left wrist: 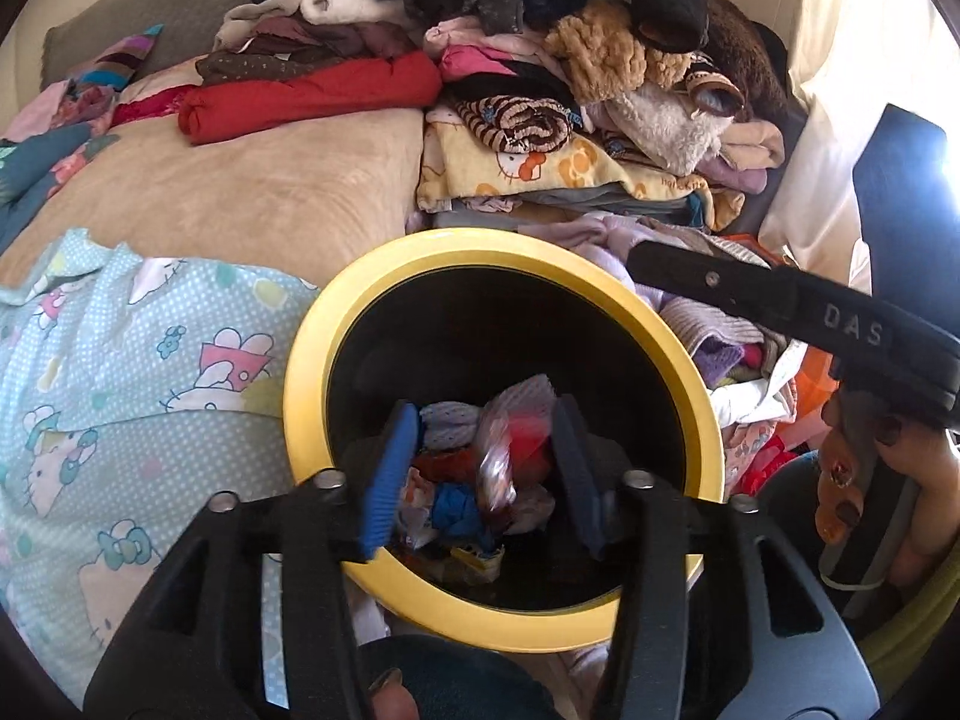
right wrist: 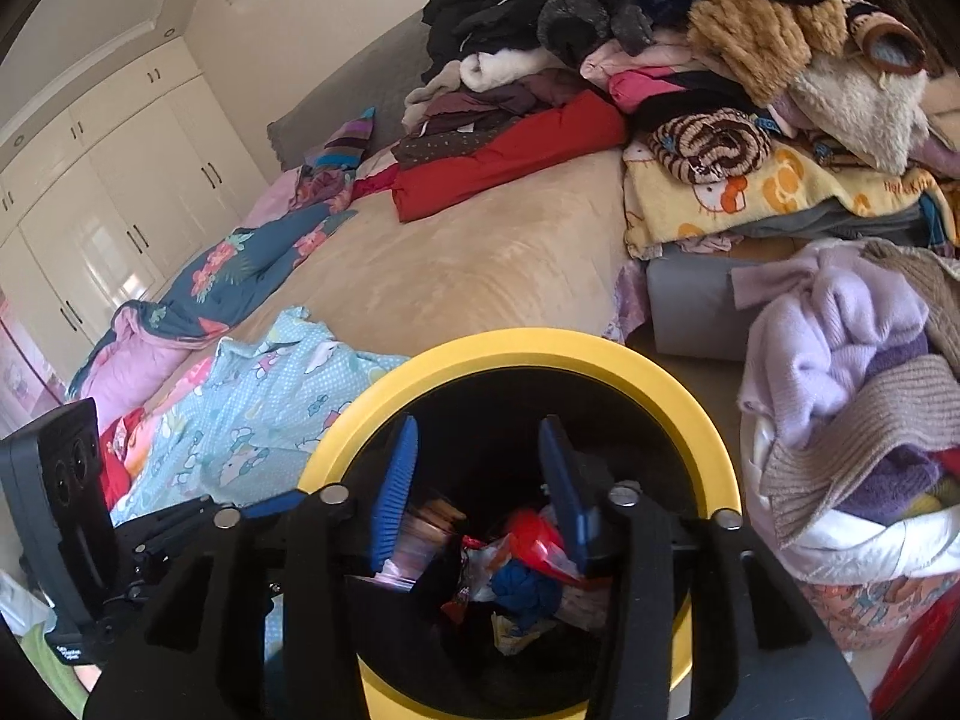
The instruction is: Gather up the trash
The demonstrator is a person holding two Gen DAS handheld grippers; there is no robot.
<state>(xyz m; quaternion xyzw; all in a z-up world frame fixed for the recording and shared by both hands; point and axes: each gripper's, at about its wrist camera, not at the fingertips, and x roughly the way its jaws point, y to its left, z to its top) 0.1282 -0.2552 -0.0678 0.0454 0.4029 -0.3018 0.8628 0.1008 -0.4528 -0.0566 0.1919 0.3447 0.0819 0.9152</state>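
Note:
A black bin with a yellow rim [left wrist: 312, 324] stands against the bed, with crumpled wrappers [left wrist: 456, 510] in red, blue and white lying inside. My left gripper [left wrist: 486, 414] hangs open over the bin's mouth. A blurred clear and red wrapper [left wrist: 501, 462] sits loose between its blue fingers [left wrist: 390, 468], and neither pad presses on it. In the right wrist view the same bin [right wrist: 678, 384] lies below my right gripper [right wrist: 480, 426], which is also open. A blurred pinkish scrap [right wrist: 423, 537] is beside its left finger [right wrist: 396, 492], above the trash [right wrist: 528, 576].
The bed [left wrist: 240, 192] carries a light blue cartoon-print cloth [left wrist: 120, 372], a red folded garment [left wrist: 312, 96] and a tall heap of clothes [left wrist: 600, 60]. A basket of knitwear [right wrist: 852, 396] stands right of the bin. White wardrobes [right wrist: 108, 192] line the far left wall.

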